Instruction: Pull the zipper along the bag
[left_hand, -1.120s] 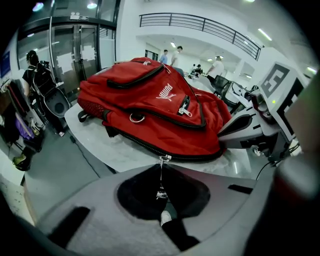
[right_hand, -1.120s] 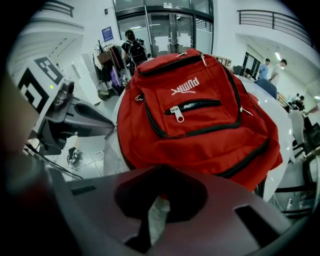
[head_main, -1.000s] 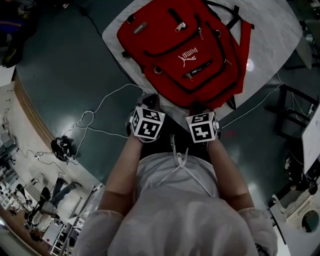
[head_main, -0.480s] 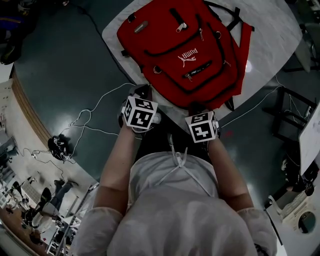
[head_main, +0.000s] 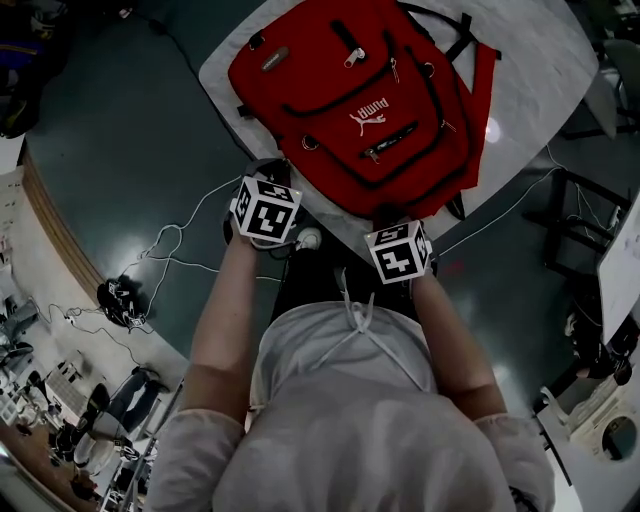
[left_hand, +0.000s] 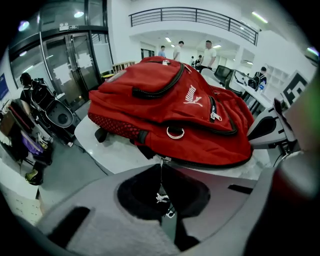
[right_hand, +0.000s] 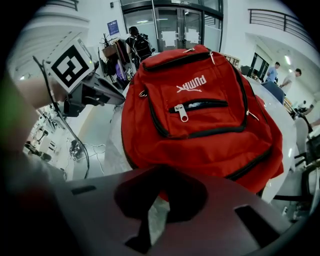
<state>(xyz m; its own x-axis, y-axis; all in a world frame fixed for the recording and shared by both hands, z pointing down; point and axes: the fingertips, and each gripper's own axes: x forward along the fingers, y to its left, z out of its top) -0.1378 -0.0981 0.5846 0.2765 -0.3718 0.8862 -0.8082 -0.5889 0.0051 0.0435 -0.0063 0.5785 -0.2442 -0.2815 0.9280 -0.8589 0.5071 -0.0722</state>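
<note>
A red backpack (head_main: 360, 100) lies flat on a round white table (head_main: 540, 60), its bottom edge towards me. At the bag's near left corner my left gripper (head_main: 268, 172) is shut on the thin metal zipper pull (left_hand: 161, 196). The pull runs taut from the black zipper track on the bag's (left_hand: 170, 105) edge into the left gripper (left_hand: 162, 200). At the near right of the bag, my right gripper (head_main: 395, 215) is shut, with a sliver of the backpack's (right_hand: 200, 125) red bottom edge pinched in the right gripper (right_hand: 160, 196).
White cables (head_main: 180, 240) loop over the dark floor left of the table, and a small white plug (head_main: 308, 238) lies by my body. A dark frame (head_main: 590, 220) stands to the right. Several people (left_hand: 207, 50) stand far behind the table.
My left gripper has moved left and slightly away from me along the bag's near edge, still shut on the zipper pull. The right gripper has stayed where it was.
</note>
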